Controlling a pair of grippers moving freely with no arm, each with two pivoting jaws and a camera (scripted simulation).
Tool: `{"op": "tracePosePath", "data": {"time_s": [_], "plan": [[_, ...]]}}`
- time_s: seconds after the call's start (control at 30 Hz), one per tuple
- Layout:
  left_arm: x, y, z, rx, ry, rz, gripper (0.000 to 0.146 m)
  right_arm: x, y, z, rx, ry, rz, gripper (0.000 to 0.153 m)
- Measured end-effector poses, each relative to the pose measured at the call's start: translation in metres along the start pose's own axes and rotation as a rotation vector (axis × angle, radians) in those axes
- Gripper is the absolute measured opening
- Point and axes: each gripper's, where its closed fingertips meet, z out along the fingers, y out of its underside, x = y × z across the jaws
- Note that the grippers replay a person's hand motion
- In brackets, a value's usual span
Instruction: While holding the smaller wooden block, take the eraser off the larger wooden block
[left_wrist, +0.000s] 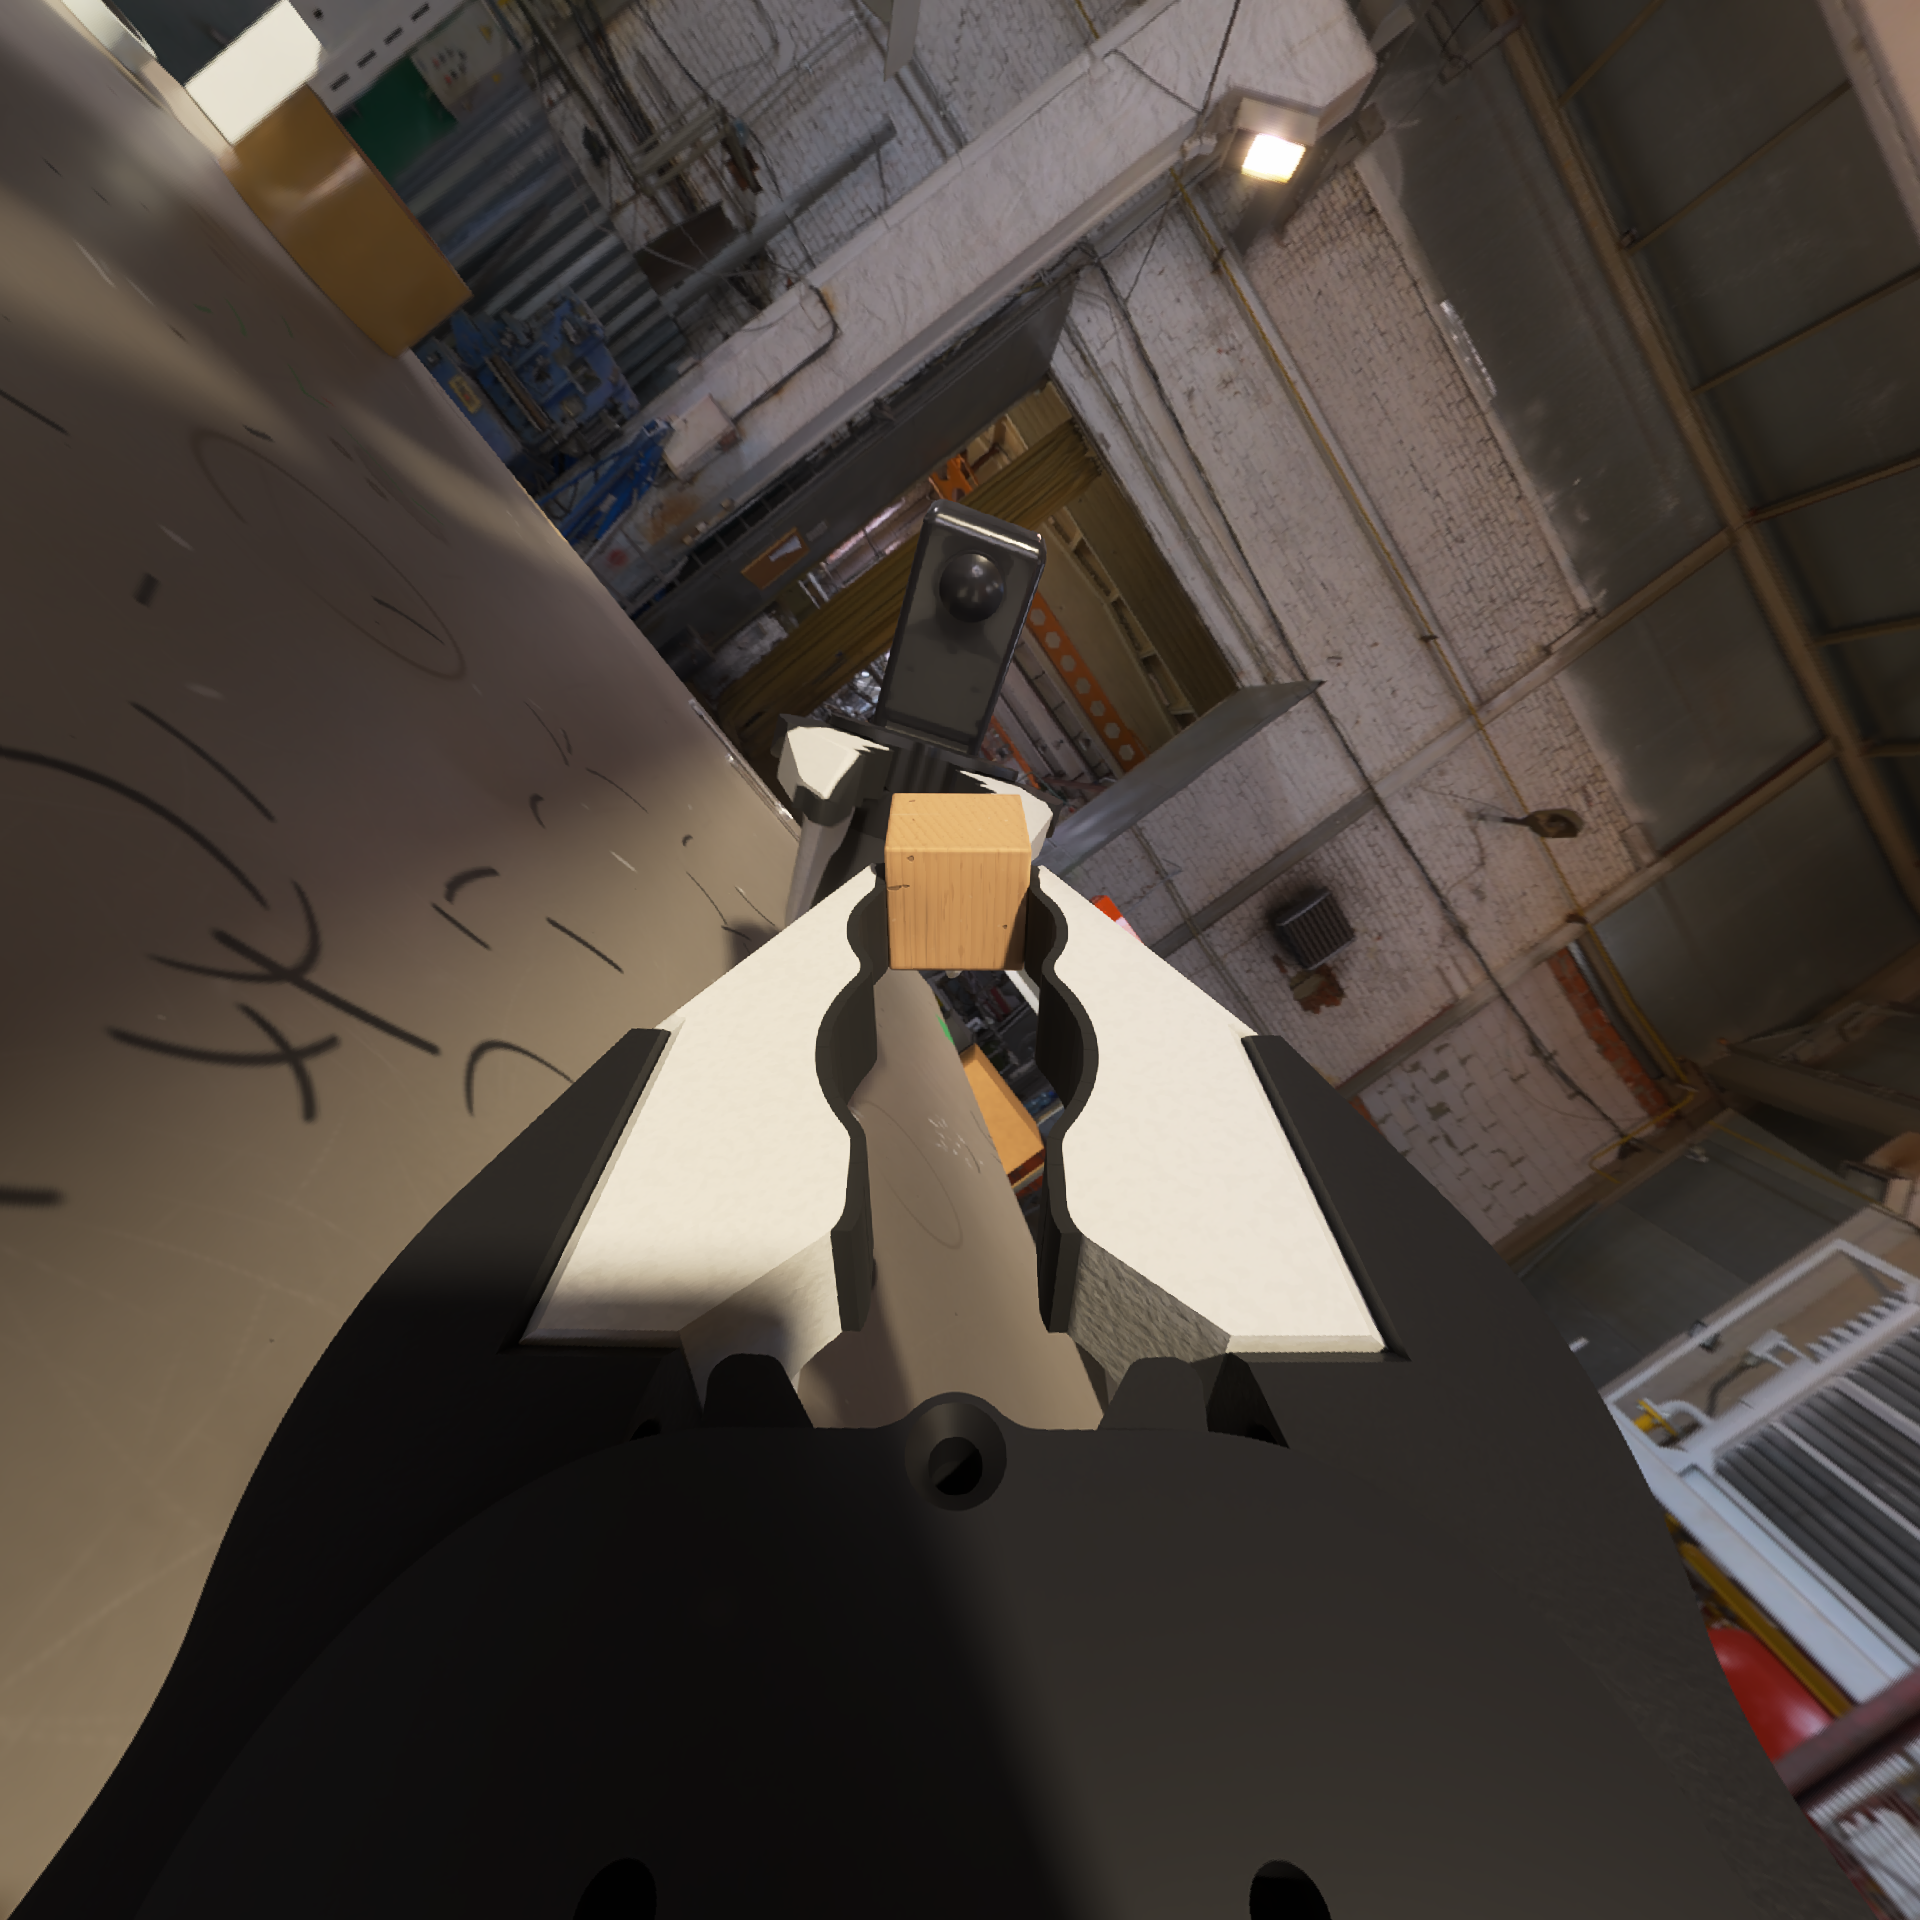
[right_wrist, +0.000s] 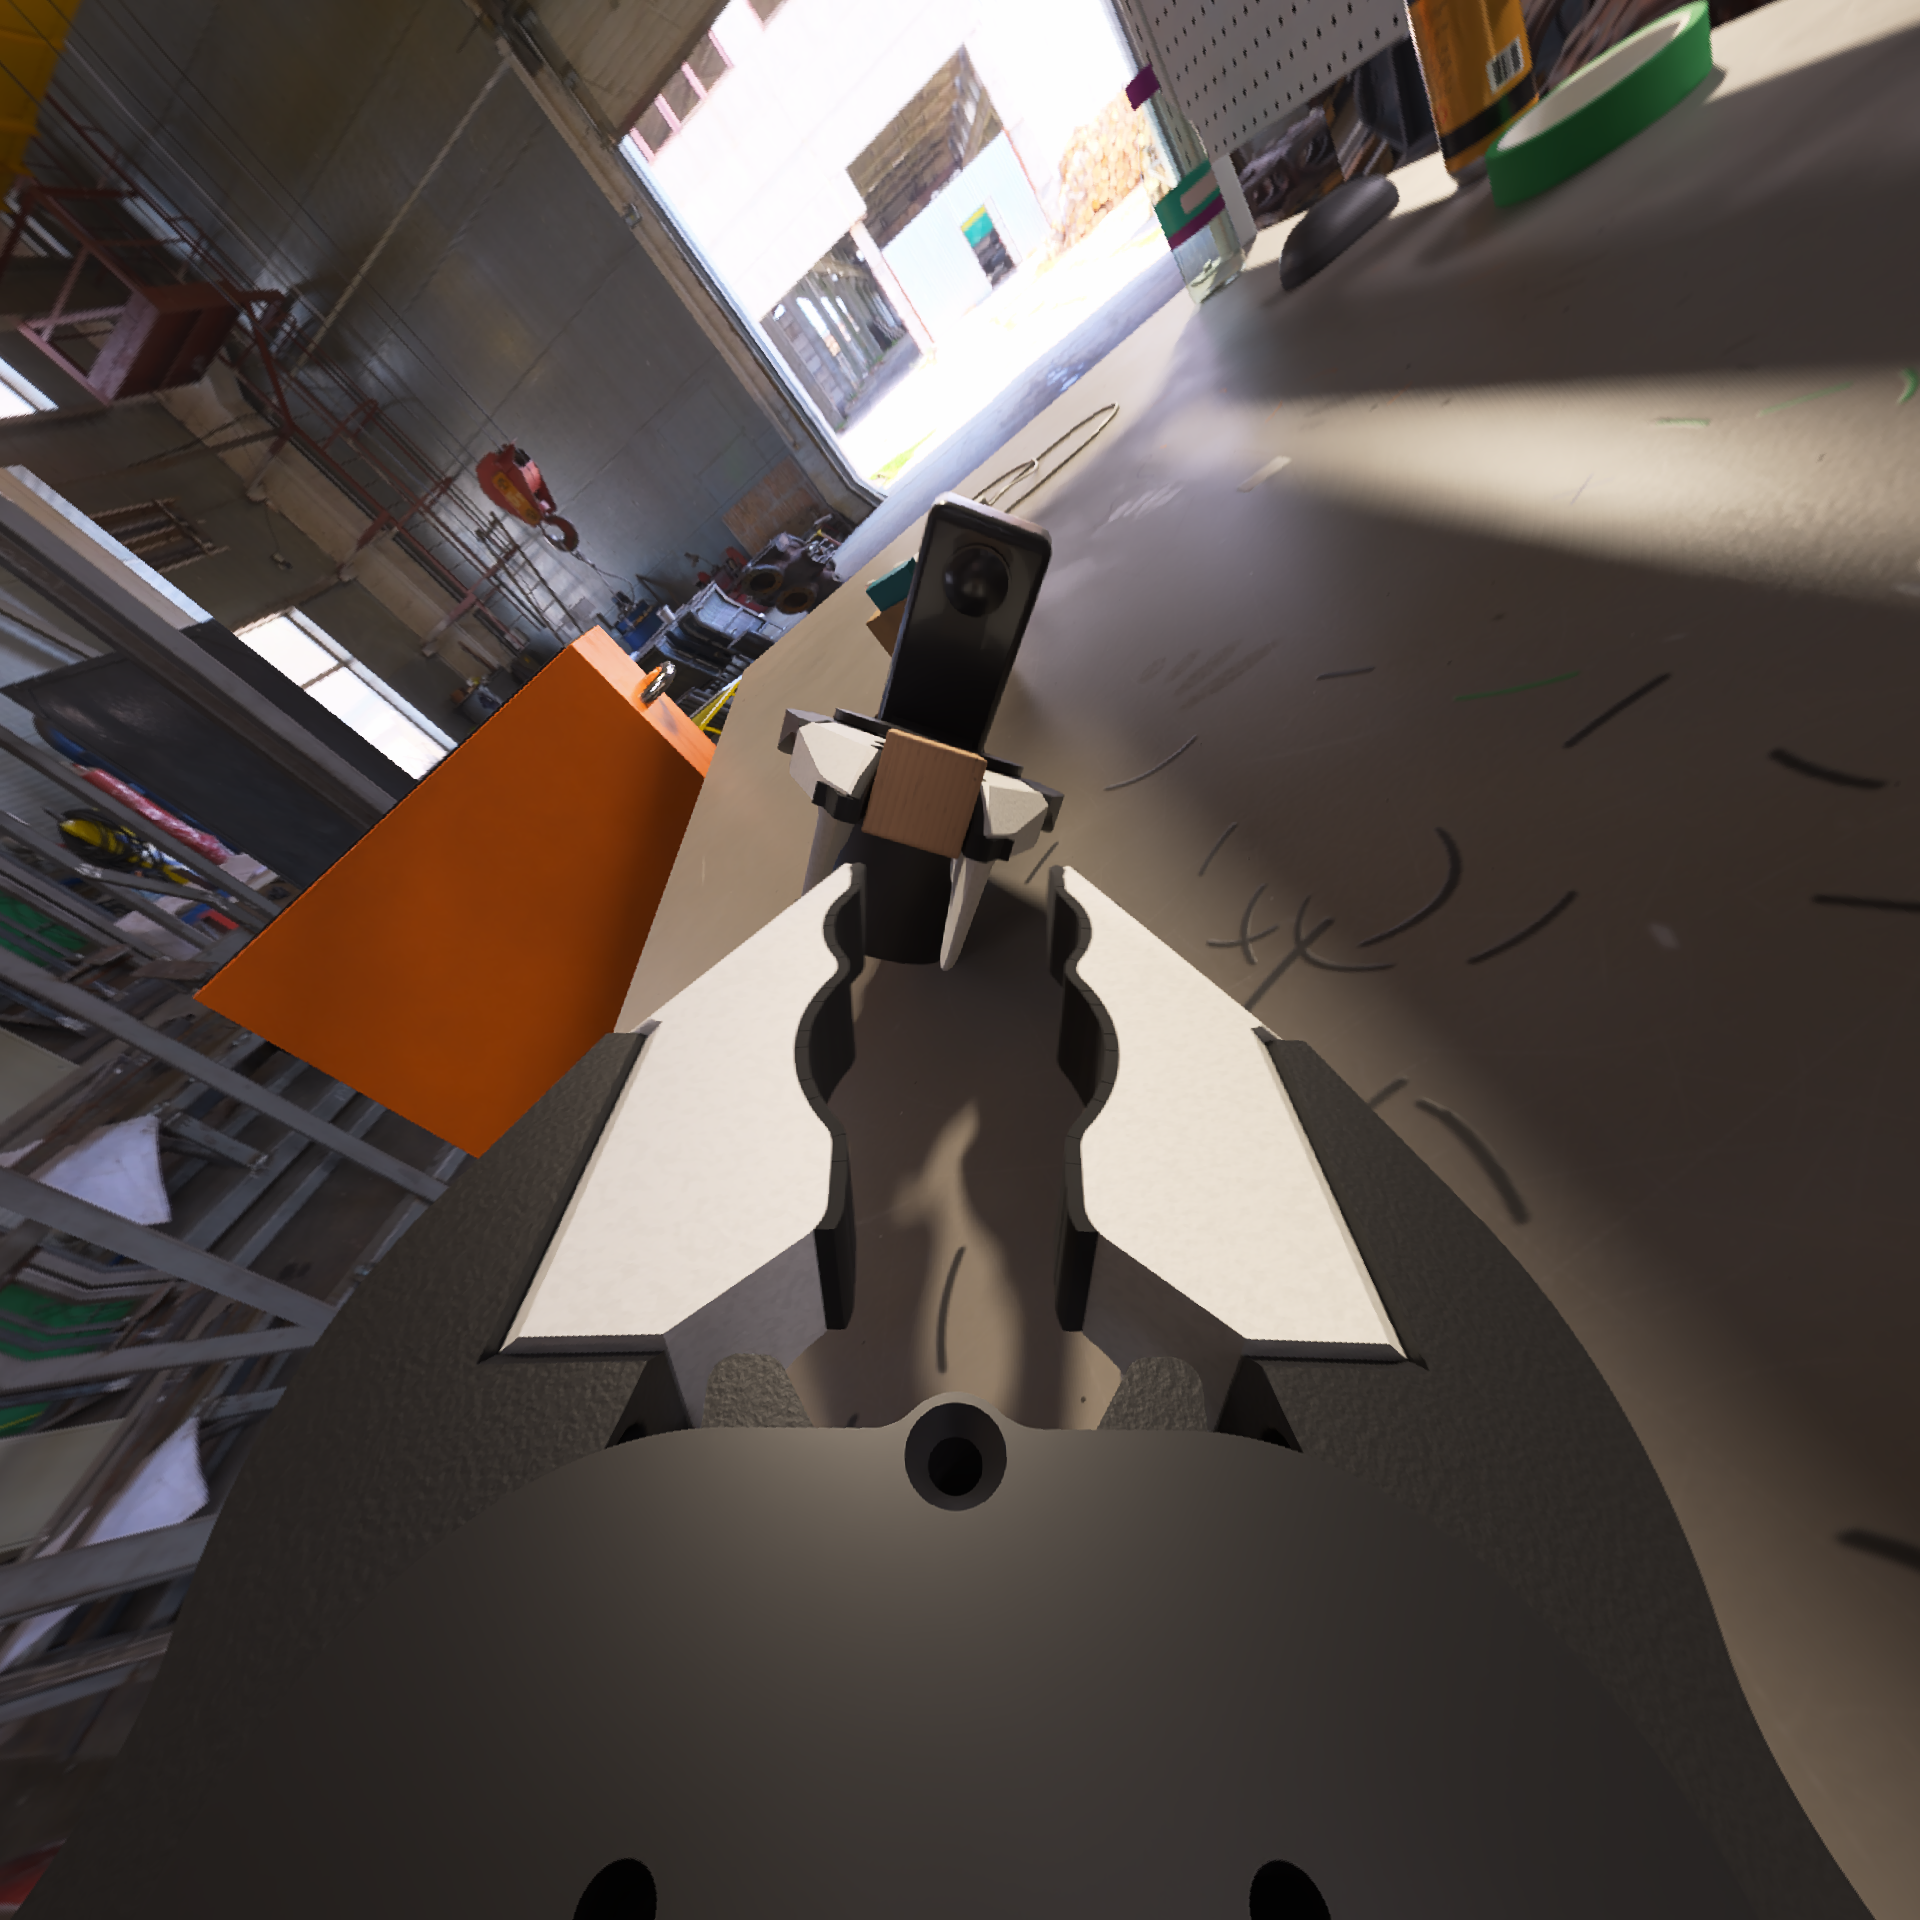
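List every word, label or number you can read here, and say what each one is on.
Yellow package: print and a barcode, too small to read.
Table: loose black pen strokes, no readable words.
Small wooden block: no writing.
Nothing else bears legible text.

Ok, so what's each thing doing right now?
Left gripper: shut on the smaller wooden block.
Smaller wooden block: pinched between the fingertips.
Right gripper: open, empty.
Eraser: teal, mostly hidden, apparently sitting on the larger wooden block.
Larger wooden block: mostly hidden behind the left gripper.
Green tape roll: lying flat.
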Motion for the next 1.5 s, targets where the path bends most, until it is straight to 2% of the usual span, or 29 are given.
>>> {"op": "tracePosePath", "data": {"time_s": [0.03,0.17,0.5,0.6,0.7,0.77,1.37,1.5], "plan": [[0.000,0.000,0.000,0.003,-0.007,0.011,0.025,0.001,0.001,0.000,-0.007,-0.002,0.015,0.029],[-0.005,0.002,0.001,-0.013,-0.039,0.010,0.025,0.002,0.004,0.000,-0.015,-0.038,0.098,0.023],[-0.006,0.005,0.001,-0.036,-0.042,0.004,0.025,-0.001,0.005,0.002,-0.022,-0.013,0.021,0.023],[-0.002,-0.001,0.000,0.005,0.002,-0.038,0.025,0.001,-0.002,-0.001,0.016,0.016,-0.024,0.027],[0.001,-0.009,-0.004,0.058,0.039,-0.073,0.025,0.005,-0.006,-0.004,0.046,0.054,-0.066,0.044],[0.002,-0.011,-0.005,0.076,0.046,-0.074,0.025,0.005,-0.006,-0.005,0.042,0.062,-0.086,0.049],[0.007,-0.031,-0.019,0.167,0.055,-0.059,0.025,0.008,-0.005,0.000,0.024,0.073,-0.109,0.049],[0.013,-0.032,-0.032,0.209,0.037,-0.026,0.025,0.017,-0.006,0.010,-0.009,0.109,-0.171,0.048]]}}
